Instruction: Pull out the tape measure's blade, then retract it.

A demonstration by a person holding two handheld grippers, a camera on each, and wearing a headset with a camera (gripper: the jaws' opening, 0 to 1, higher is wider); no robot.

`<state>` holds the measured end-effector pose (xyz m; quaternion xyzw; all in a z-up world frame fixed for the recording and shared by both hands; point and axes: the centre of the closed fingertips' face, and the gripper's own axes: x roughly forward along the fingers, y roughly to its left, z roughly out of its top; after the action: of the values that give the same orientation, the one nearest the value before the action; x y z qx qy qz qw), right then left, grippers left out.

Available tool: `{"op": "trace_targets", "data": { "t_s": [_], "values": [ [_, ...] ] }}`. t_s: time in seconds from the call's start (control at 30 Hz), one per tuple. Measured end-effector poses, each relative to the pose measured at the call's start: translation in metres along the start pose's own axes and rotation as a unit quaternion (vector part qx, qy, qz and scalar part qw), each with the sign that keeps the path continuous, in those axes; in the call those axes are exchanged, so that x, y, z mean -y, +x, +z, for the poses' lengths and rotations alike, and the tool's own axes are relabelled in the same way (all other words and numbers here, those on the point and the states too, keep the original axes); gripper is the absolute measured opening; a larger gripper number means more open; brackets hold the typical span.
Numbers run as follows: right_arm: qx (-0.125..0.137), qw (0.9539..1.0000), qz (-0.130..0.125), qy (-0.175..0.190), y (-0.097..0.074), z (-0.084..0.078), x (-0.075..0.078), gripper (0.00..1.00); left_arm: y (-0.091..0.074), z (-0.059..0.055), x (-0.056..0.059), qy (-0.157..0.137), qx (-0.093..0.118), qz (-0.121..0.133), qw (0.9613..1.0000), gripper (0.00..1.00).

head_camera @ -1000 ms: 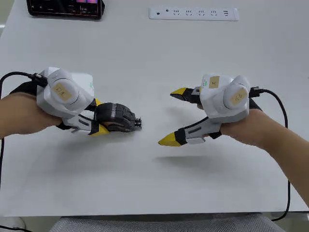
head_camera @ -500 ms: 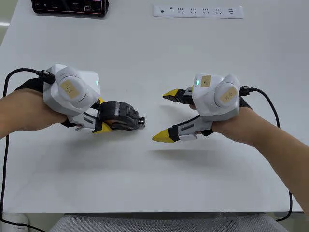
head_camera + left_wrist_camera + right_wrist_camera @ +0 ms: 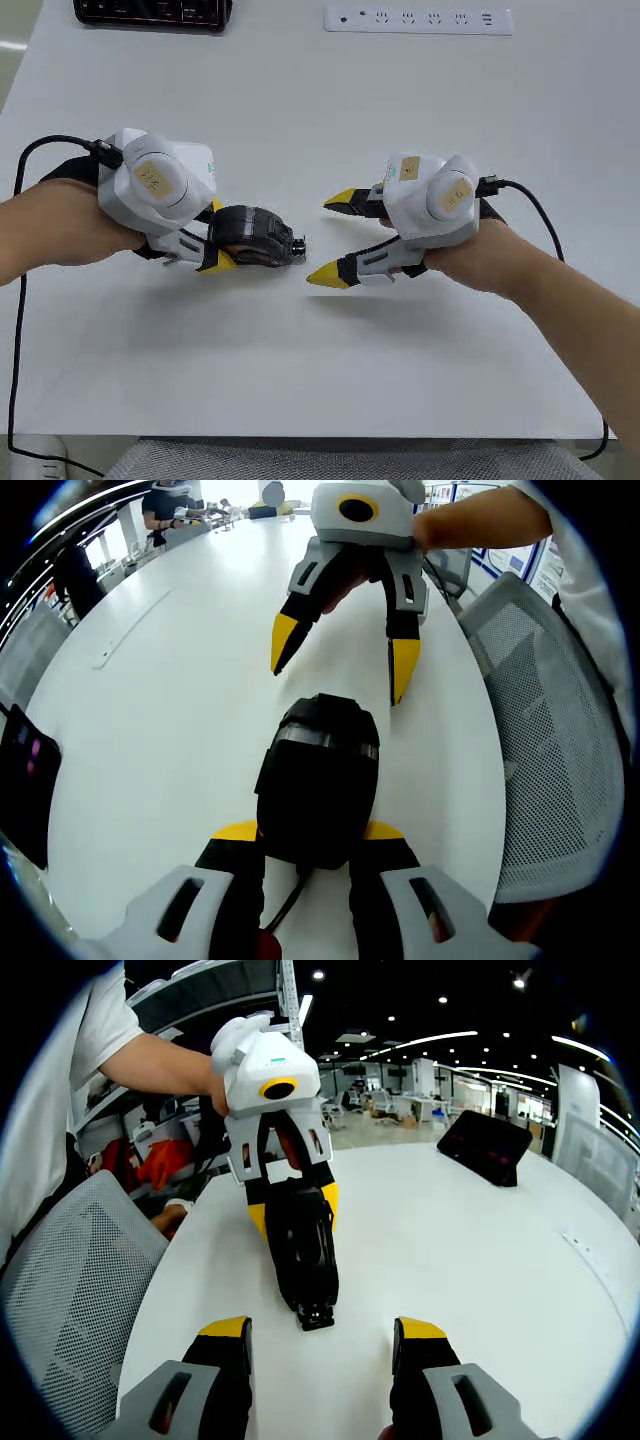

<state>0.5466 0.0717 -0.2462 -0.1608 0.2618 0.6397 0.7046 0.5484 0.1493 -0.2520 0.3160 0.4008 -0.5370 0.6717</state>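
Tape measure point(image 3: 255, 237) lies left of centre on the table point(image 3: 320, 380), pinched by the left gripper point(image 3: 218, 236); right gripper point(image 3: 328, 241) spread wide just right of its hook point(image 3: 297, 247), not touching, so blade not yet pulled, retraction also left.

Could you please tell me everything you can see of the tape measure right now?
The tape measure is a compact, rounded case in black and dark grey, seemingly plastic with a rubbery shell. It appears to rest on the white table, clamped at its rear between the yellow-tipped jaws of the left tool. Its blade is not drawn out. A small end hook sticks out at the front, pointing toward the open right tool, which is close but not touching it.
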Motion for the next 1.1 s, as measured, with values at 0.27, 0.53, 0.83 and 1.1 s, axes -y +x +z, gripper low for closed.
{"op": "trace_targets", "data": {
  "t_s": [0.27, 0.53, 0.83, 1.1],
  "values": [
    [0.004, 1.0000, 0.004, -0.006, 0.007, 0.002, -0.001, 0.45, 0.000, 0.000, 0.000, -0.001, 0.000, -0.002, 1.0000, 0.27],
    [0.005, 0.9995, 0.013, -0.029, 0.013, 0.002, -0.003, 0.32, 0.000, 0.001, 0.000, -0.002, 0.002, -0.003, 1.0000, 0.28],
    [0.005, 0.9989, 0.018, -0.043, 0.017, 0.000, -0.005, 0.24, 0.000, 0.001, 0.001, -0.004, 0.005, -0.004, 1.0000, 0.28],
    [0.010, 0.9983, 0.021, -0.053, 0.018, 0.000, -0.005, 0.18, 0.000, 0.001, 0.001, -0.004, 0.006, -0.005, 1.0000, 0.28]
  ]
}}
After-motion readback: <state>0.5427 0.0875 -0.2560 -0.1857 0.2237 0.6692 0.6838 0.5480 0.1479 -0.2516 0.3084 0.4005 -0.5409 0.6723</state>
